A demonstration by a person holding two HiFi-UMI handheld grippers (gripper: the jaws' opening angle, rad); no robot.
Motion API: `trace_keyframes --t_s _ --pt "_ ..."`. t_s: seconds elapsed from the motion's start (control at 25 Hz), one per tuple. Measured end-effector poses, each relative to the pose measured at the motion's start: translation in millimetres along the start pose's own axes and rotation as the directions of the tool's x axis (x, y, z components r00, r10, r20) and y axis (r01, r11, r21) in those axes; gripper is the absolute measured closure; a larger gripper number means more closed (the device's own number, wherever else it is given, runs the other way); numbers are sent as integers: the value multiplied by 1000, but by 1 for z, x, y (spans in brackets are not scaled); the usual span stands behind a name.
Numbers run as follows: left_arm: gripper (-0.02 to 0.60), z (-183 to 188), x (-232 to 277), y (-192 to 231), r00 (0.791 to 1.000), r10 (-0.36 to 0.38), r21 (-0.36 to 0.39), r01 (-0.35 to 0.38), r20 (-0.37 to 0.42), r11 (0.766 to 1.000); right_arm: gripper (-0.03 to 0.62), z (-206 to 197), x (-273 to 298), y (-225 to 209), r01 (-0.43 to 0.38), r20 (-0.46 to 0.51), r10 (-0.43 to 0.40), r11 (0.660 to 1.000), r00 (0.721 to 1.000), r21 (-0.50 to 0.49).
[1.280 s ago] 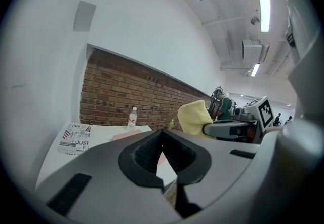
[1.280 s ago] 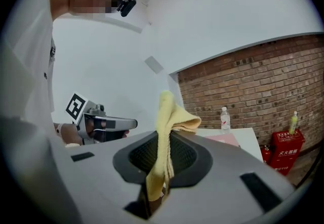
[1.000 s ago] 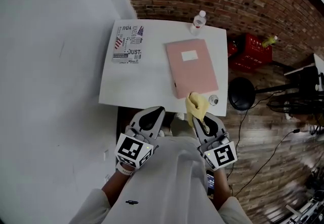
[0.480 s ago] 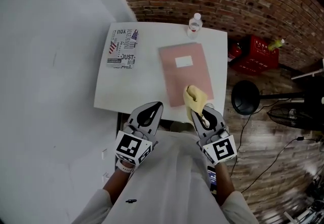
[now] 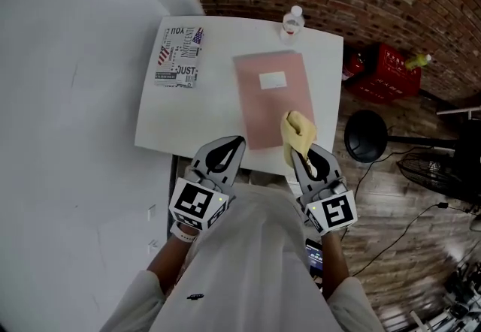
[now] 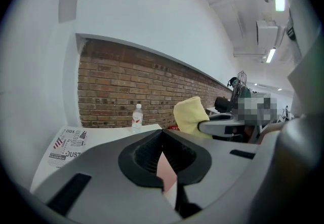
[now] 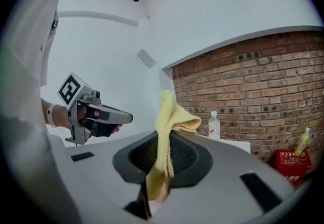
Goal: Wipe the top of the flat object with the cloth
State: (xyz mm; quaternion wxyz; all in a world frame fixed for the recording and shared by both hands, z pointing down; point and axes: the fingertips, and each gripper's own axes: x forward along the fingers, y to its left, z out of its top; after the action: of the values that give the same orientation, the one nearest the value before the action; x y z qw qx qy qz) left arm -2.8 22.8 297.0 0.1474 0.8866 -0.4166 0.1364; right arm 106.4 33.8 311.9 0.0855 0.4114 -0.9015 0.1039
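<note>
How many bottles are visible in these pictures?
2. A clear bottle stands at the far edge of the table; a yellow-green bottle is on the red crate on the floor, right of the table. Others may be hidden.

A pink folder (image 5: 267, 101) lies flat on the table (image 5: 203, 116), a bunched yellow cloth (image 5: 298, 131) over its near-right corner.

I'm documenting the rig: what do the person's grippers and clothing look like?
Both the left gripper and right gripper are light grey shells with black ribbed jaw linings, each carrying a cube with black-and-white square markers. The person wears a pale shirt.
</note>
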Motion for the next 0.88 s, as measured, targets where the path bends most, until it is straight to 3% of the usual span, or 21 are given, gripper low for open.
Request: trace_keyframes --t_s 0.16,0.56,0.88 --pt "571 -9 15 4 999 -6 -1 6 -40 1000 540 -3 8 -18 9 -20 -9 1000 1000 3" --pt "571 -55 68 24 993 -27 -29 23 -117 999 539 -12 39 -66 -20 -141 -1 989 990 -144" --pt "571 -93 106 49 985 -25 -112 6 -173 994 539 -19 76 -95 -127 -252 37 927 967 -352"
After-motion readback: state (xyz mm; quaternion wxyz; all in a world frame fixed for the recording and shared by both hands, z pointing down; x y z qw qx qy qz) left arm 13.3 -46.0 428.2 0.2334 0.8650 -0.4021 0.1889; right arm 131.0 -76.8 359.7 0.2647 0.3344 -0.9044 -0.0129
